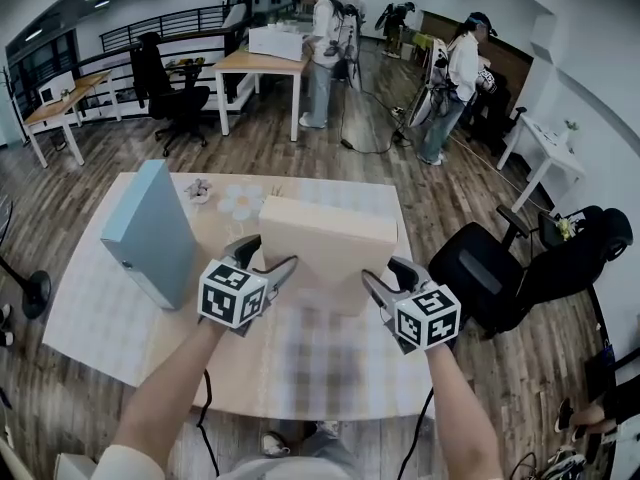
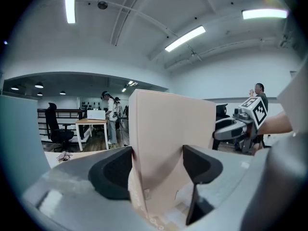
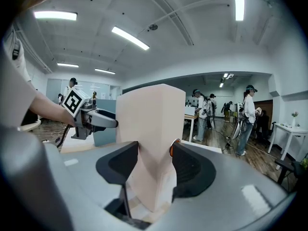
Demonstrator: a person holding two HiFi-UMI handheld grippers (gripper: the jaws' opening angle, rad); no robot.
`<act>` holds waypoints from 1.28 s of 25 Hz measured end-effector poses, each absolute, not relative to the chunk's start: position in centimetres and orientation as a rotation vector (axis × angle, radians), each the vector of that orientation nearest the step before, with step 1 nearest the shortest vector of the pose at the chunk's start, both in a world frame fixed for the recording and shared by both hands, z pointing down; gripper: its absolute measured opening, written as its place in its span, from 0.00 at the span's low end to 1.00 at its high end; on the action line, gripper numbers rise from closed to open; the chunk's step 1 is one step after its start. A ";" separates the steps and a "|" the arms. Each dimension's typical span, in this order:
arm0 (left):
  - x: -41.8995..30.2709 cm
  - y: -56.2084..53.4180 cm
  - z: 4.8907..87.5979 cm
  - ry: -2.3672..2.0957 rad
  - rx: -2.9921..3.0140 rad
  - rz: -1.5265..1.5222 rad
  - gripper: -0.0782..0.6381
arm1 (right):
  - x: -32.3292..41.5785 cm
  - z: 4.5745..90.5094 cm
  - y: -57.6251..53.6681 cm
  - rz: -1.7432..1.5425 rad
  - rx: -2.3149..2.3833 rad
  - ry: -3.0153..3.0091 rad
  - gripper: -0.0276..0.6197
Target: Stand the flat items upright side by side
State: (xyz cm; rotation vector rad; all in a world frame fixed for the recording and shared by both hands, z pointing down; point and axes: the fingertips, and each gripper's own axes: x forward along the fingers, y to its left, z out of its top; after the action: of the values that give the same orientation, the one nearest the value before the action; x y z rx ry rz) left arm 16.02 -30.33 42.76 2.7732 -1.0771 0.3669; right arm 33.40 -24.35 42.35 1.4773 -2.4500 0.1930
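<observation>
A tall beige box (image 1: 330,233) stands upright on its long edge in the middle of the table (image 1: 100,318). My left gripper (image 1: 265,255) is shut on its left end, and the box (image 2: 168,138) fills the gap between the pads. My right gripper (image 1: 390,273) grips the right end, both pads against the box (image 3: 144,124). A light blue box (image 1: 150,233) stands upright to the left, apart from the beige one. Each gripper view shows the other gripper across the box: the right one (image 2: 240,121) and the left one (image 3: 89,117).
Small white round pieces (image 1: 240,203) and a crumpled bit (image 1: 197,190) lie on the table behind the boxes. A black office chair (image 1: 500,268) stands close to the table's right side. Several people stand at desks farther back.
</observation>
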 end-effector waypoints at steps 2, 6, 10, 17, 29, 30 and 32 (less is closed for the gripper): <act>16.2 -30.2 42.5 -1.081 2.777 0.360 0.59 | 33.5 42.2 -24.2 0.196 1.472 -2.439 0.39; 16.1 -29.6 42.7 -1.064 2.767 0.358 0.59 | 33.5 42.6 -23.4 0.223 1.463 -2.407 0.45; 15.6 -29.2 43.0 -1.055 2.770 0.364 0.59 | 33.8 42.8 -22.9 0.253 1.493 -2.407 0.50; 15.1 -28.9 43.6 -1.113 2.737 0.378 0.59 | 33.5 43.4 -23.8 0.340 1.365 -2.531 0.67; 11.8 -26.9 44.5 -1.367 2.559 0.395 0.59 | 31.6 43.9 -27.8 0.365 1.024 -2.693 0.71; 11.5 -26.5 44.7 -1.380 2.546 0.398 0.59 | 31.4 44.0 -27.9 0.366 1.017 -2.699 0.70; 10.7 -25.8 45.0 -1.408 2.521 0.403 0.59 | 31.3 44.1 -28.1 0.363 1.024 -2.710 0.67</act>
State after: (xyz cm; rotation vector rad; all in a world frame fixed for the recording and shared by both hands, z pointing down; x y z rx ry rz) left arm 10.66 -25.76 44.99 2.5213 -1.4082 0.4026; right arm 31.35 -28.06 44.11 1.0236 -2.7101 0.3628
